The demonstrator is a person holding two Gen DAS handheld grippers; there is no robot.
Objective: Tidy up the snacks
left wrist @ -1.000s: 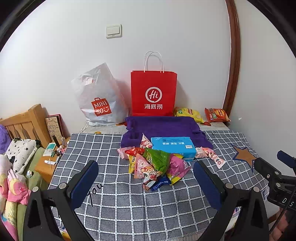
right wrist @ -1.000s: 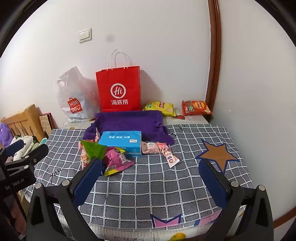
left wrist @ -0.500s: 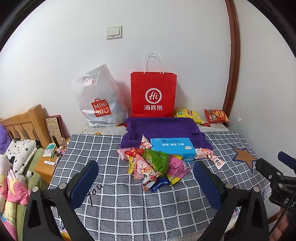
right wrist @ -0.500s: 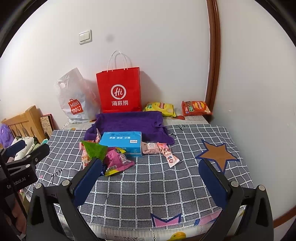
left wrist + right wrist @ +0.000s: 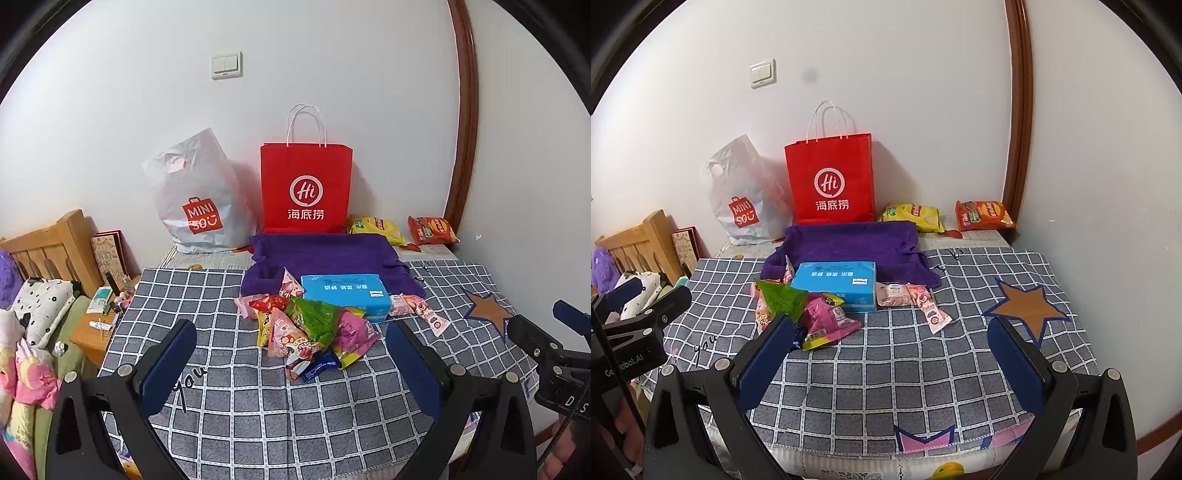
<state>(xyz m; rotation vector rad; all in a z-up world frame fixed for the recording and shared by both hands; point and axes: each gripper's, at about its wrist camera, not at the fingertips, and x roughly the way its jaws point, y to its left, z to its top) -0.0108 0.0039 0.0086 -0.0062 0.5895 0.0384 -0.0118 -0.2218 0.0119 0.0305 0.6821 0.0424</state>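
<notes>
A pile of snack packets (image 5: 308, 334) lies mid-table on the checked cloth (image 5: 229, 391), with a green packet (image 5: 314, 319) on top and a pink one (image 5: 827, 321) beside it. A blue tissue pack (image 5: 347, 295) lies just behind the pile, and a strip of pink sachets (image 5: 916, 299) lies to its right. My left gripper (image 5: 290, 339) is open and empty, short of the pile. My right gripper (image 5: 890, 334) is open and empty over the cloth's front. Each gripper shows at the edge of the other's view.
A red paper bag (image 5: 306, 190) and a white MINISO bag (image 5: 195, 206) stand against the wall. A purple towel (image 5: 325, 254) lies before them. Yellow (image 5: 376, 229) and orange (image 5: 432, 230) chip bags lie back right. A bed and nightstand (image 5: 92, 325) are on the left.
Both views have risen and pulled back very slightly. The snacks have not moved, and both grippers stay open.
</notes>
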